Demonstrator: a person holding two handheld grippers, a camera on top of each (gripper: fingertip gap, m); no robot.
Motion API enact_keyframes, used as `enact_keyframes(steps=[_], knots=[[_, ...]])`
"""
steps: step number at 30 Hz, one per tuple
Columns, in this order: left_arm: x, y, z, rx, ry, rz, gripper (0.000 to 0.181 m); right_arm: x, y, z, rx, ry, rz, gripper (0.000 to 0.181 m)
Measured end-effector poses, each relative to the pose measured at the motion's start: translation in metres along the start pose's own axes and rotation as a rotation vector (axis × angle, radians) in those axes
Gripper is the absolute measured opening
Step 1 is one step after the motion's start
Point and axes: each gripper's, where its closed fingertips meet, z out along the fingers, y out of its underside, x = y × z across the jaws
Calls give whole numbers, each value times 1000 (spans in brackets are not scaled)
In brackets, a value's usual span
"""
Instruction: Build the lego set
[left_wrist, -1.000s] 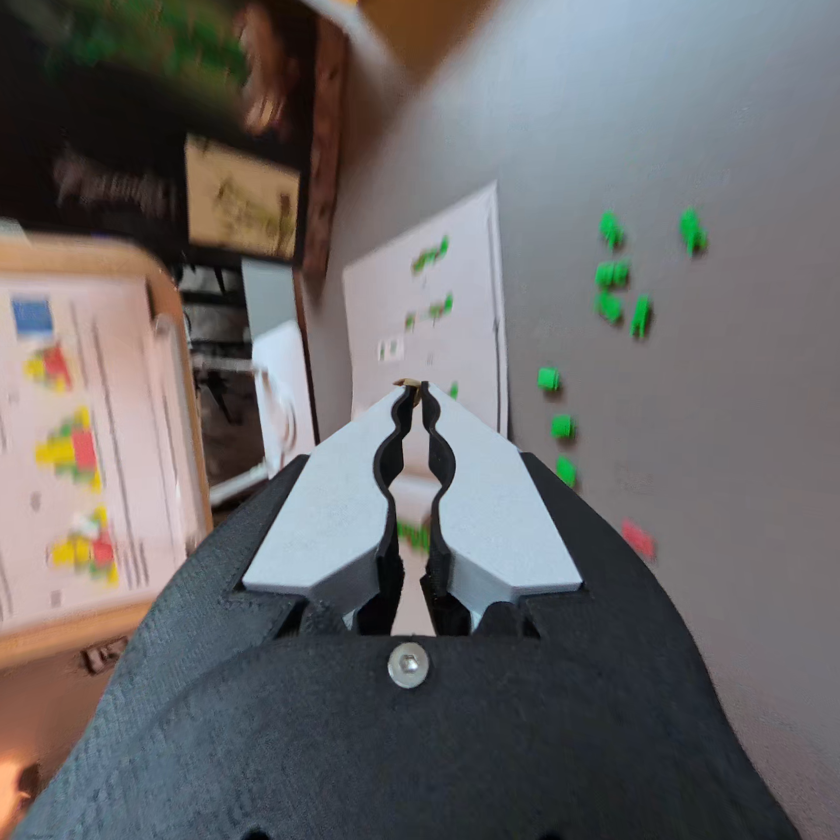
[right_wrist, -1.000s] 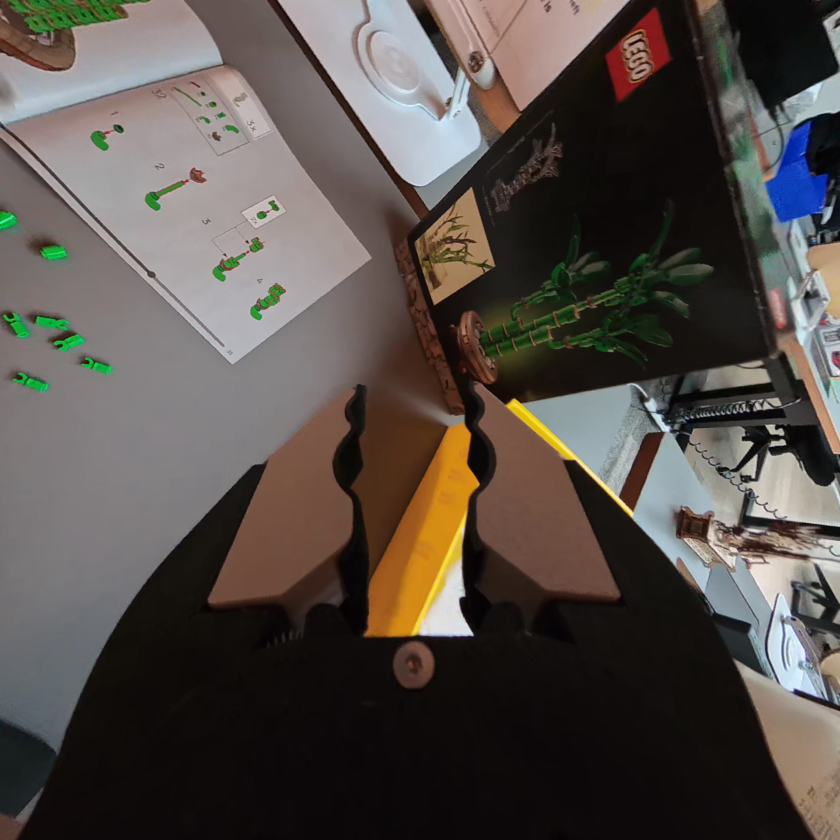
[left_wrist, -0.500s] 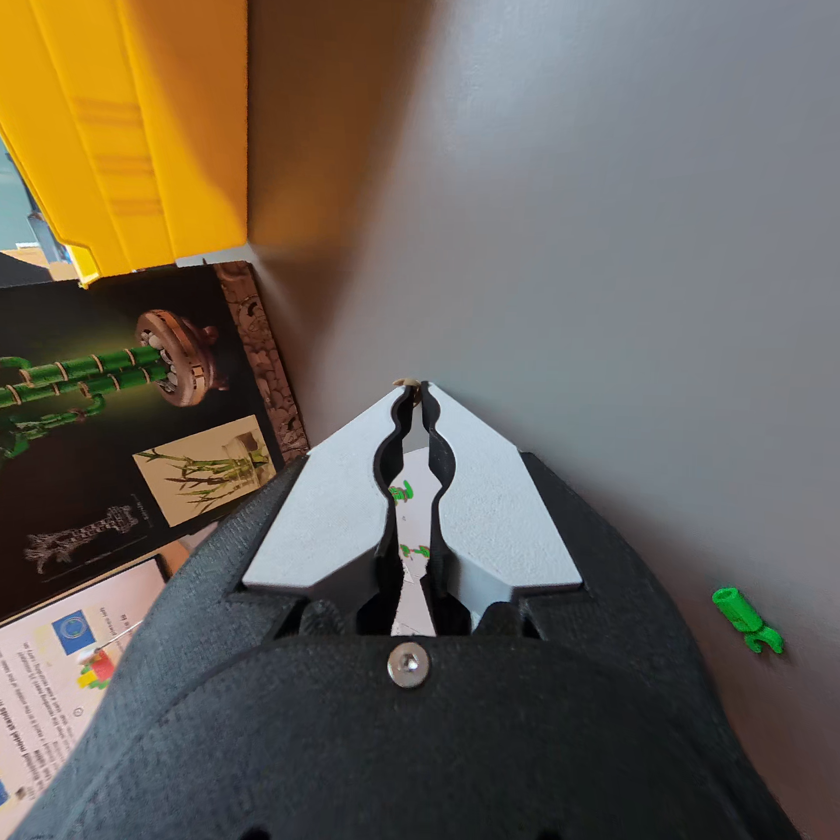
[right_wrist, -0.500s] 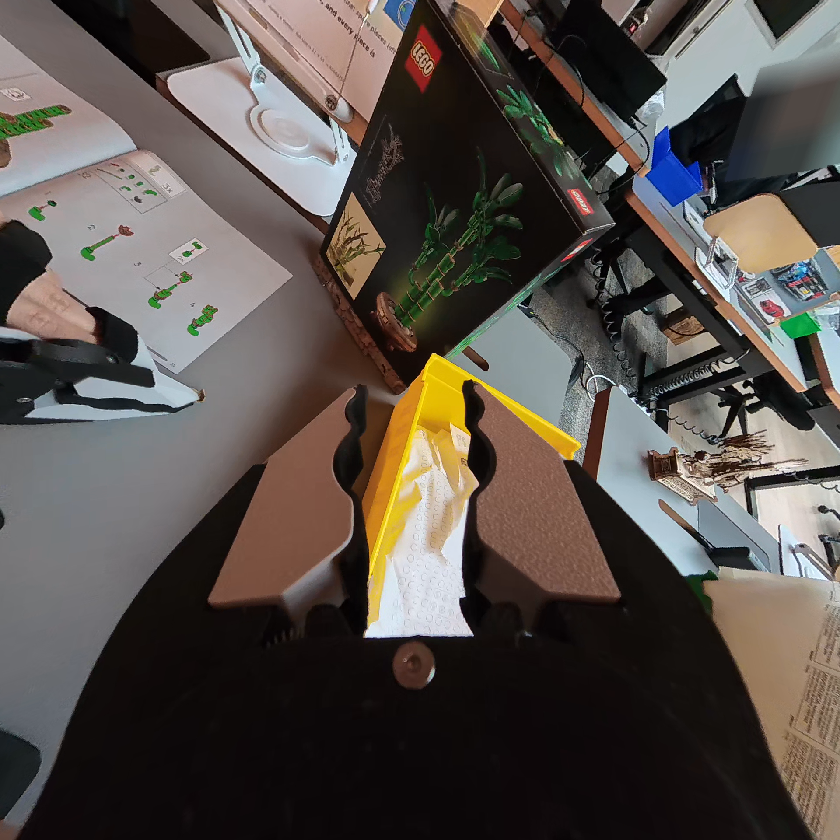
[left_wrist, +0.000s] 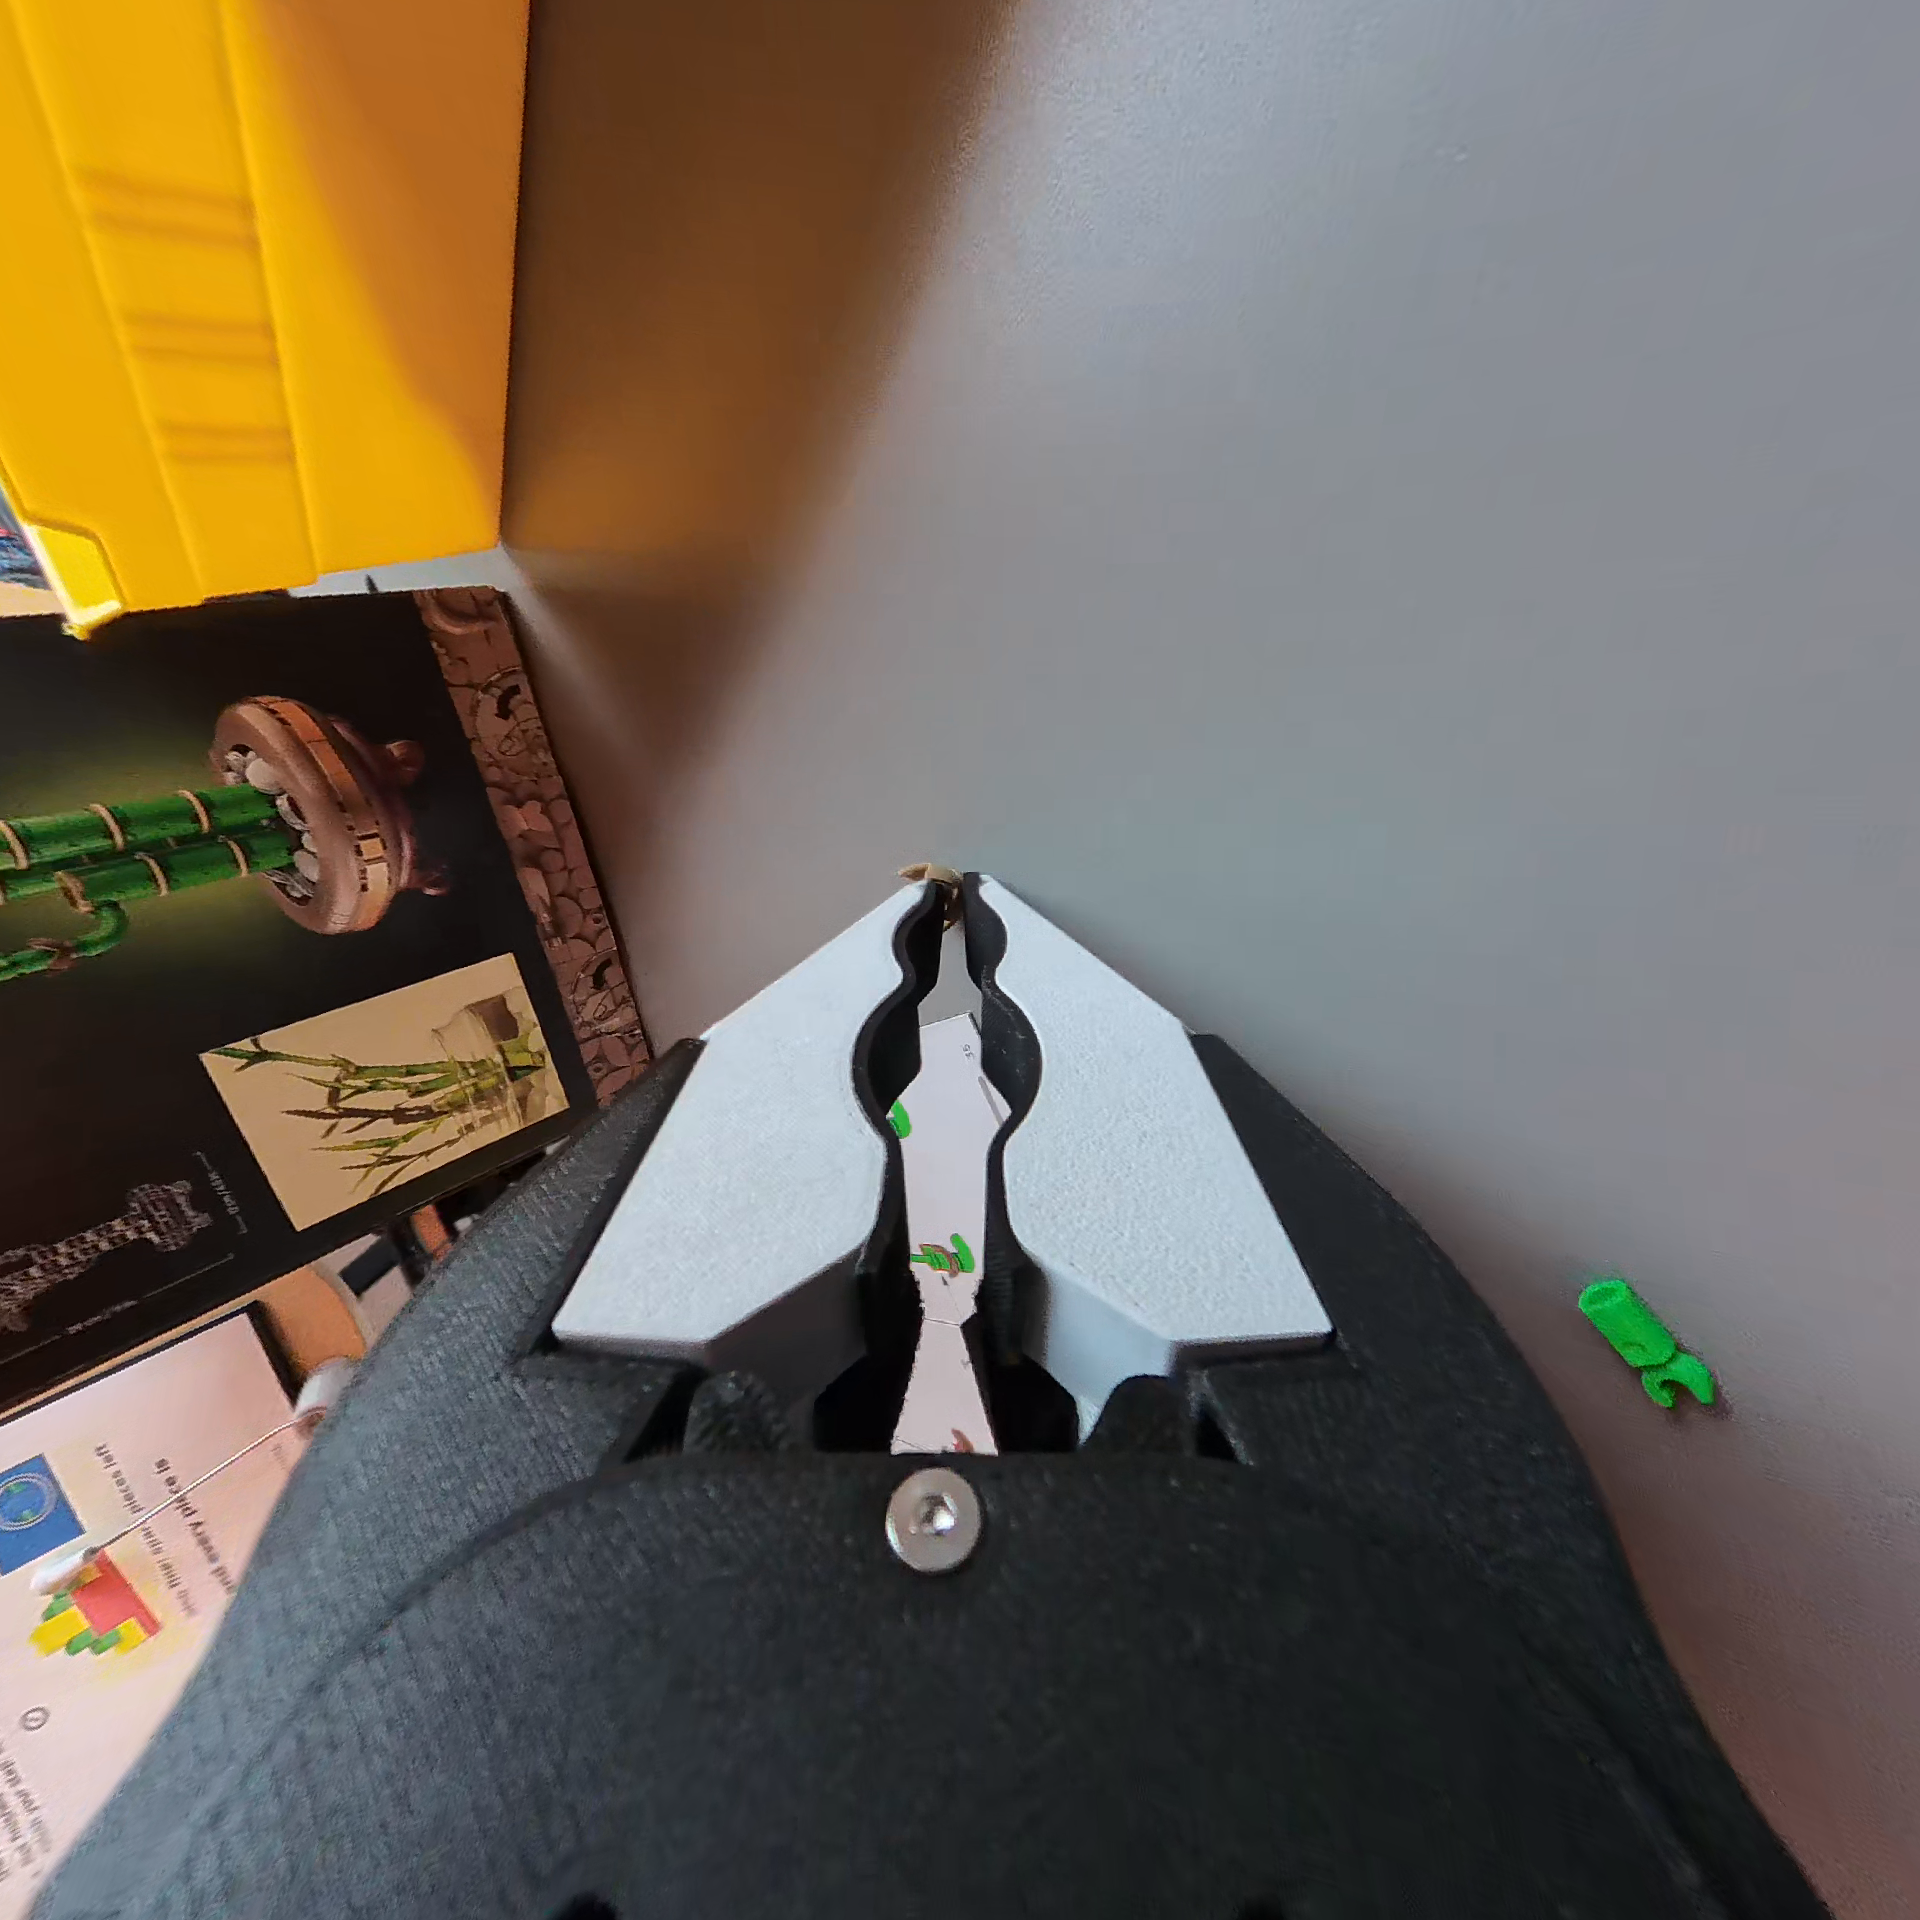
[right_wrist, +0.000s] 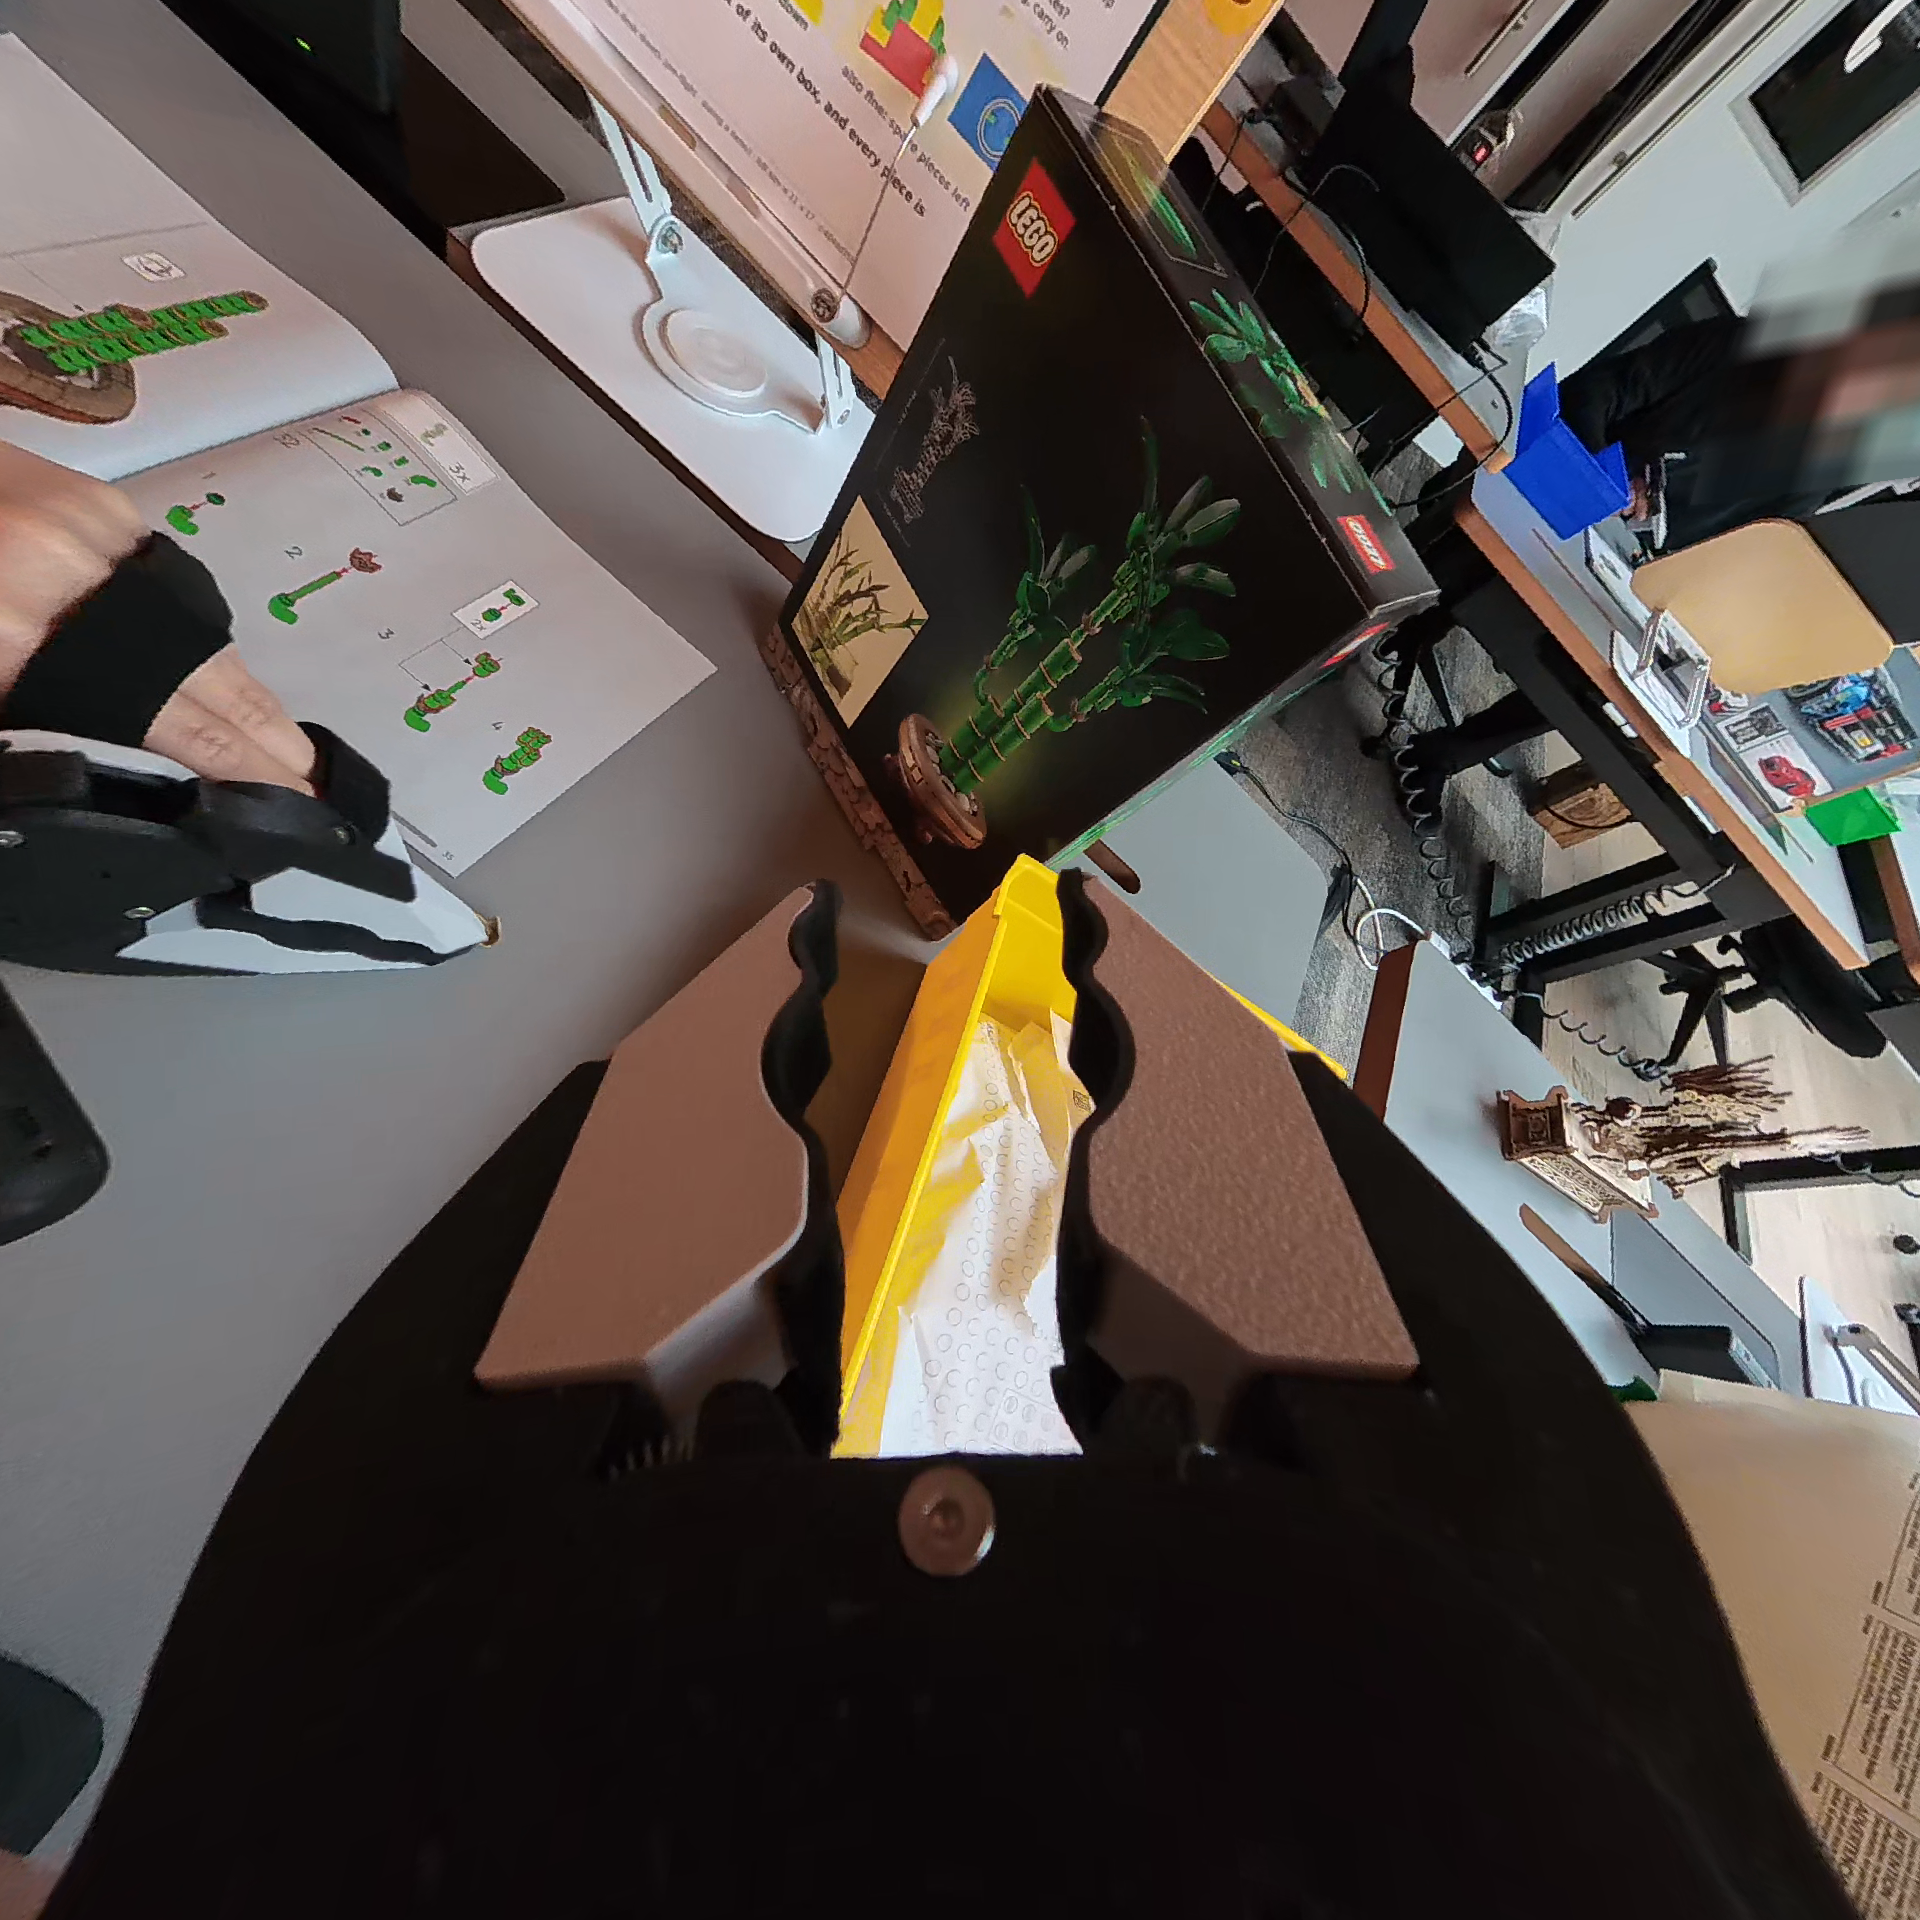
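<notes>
Both tools differed: the left gripper (left_wrist: 943, 883) pinched a tiny tan piece (left_wrist: 918, 869) at its tips, likely for fitting; the right gripper (right_wrist: 940, 904) gaped, empty, above the yellow bin (right_wrist: 940, 1049). One green piece (left_wrist: 1642, 1342) lay right of the left gripper; farther off stood the set box (right_wrist: 1081, 540).
</notes>
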Motion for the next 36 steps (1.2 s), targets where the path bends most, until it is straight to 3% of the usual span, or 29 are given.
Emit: enact_keyframes(steps=[6,13,17,22,27,32,36], knots=[[2,-6,-3,34,78,-82,5,3,-3,-7,34,6,12,43],[1,-23,-20,174,229,-357,21,-3,-11,-7,63,-16,-2,43],[-17,-22,-47,269,201,-495,22,-1,-20,-12,109,-6,9,43],[-54,-5,-108,501,177,-772,22,6,-31,-17,161,32,32,43],[-77,37,-159,608,86,-911,18,4,-44,-18,195,43,24,43],[-106,117,-227,428,-196,-931,18,-1,-56,-15,213,50,14,42],[-92,213,-285,180,-293,-1216,24,-10,-68,-7,221,34,2,42]])
